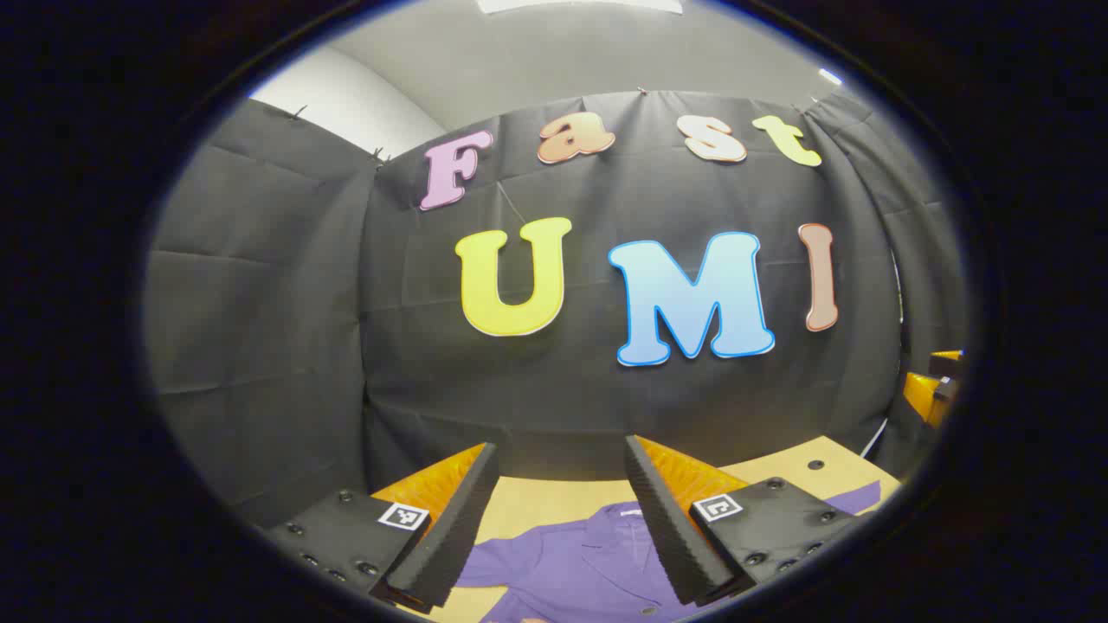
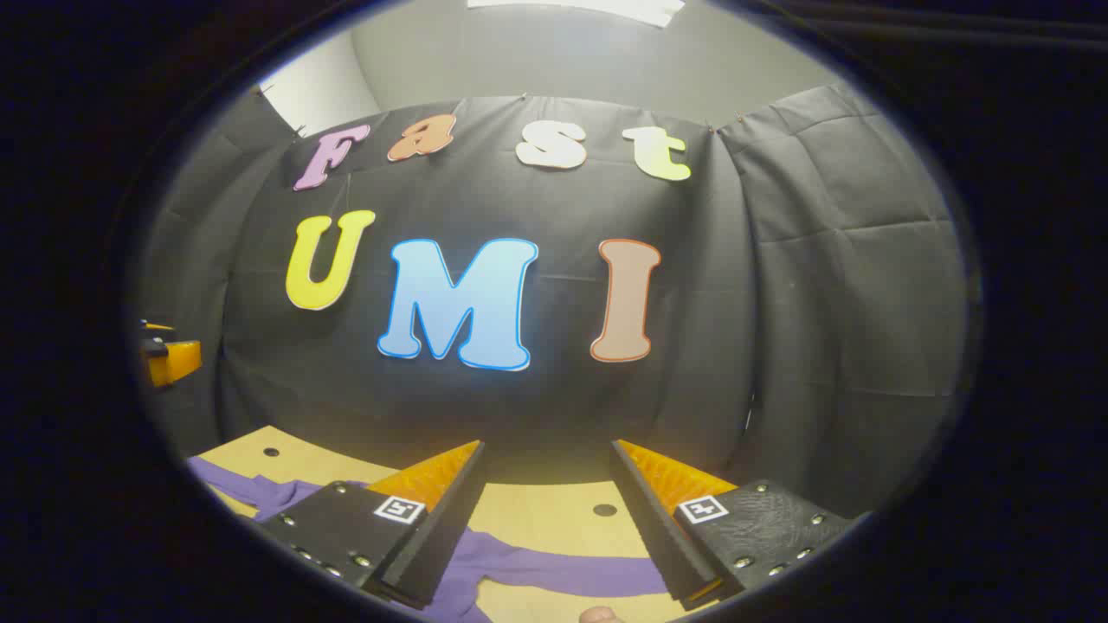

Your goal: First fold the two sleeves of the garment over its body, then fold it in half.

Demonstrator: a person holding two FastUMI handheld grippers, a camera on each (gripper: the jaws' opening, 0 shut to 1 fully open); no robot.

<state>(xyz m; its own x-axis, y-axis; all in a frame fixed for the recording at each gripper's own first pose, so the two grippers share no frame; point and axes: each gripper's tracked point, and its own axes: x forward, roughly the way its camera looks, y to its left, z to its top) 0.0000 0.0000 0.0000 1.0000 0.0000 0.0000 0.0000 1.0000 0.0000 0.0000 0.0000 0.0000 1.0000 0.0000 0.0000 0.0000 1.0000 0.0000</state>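
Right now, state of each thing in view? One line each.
Left gripper: open, holding nothing, raised above the shirt.
Right gripper: open, holding nothing, above a sleeve.
Shirt: lying flat on the table, collar away from the camera, not folded.
Sleeve: stretched out across the table, not folded.

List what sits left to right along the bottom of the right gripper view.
Purple garment sleeve on the wooden table → right gripper's left finger → hole in the table → its right finger. The right gripper is open.
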